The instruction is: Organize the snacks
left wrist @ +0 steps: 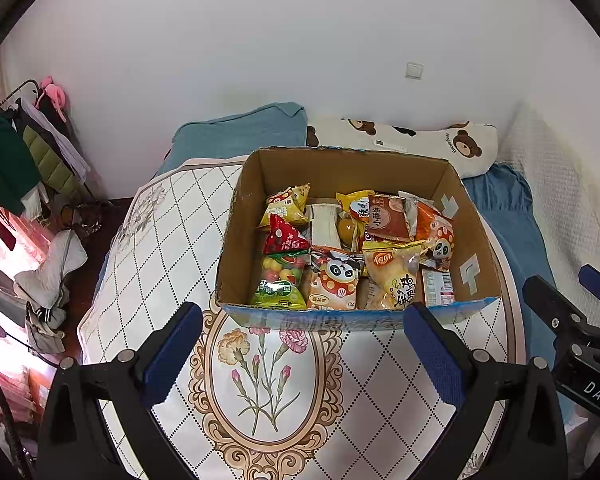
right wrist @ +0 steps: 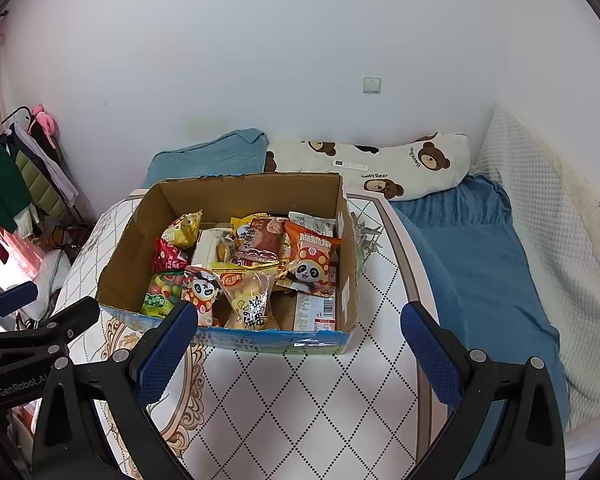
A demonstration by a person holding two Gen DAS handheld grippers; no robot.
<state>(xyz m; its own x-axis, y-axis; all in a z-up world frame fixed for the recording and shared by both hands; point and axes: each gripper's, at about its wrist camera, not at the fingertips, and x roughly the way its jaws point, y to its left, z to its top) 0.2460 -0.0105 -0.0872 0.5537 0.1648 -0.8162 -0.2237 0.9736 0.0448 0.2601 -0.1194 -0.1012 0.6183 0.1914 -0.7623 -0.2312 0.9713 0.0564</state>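
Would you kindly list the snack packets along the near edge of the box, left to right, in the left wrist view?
Green candy bag → panda packet → yellow-topped clear bag → white barcode packet.

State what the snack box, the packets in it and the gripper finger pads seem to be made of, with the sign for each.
Cardboard box: brown corrugated card, matt, with a ragged torn rim and a printed blue outer face. Snack packets, such as the green candy bag: thin glossy plastic film, probably, since it creases and shines. Finger pads: blue, finely textured, likely rubber or foam.
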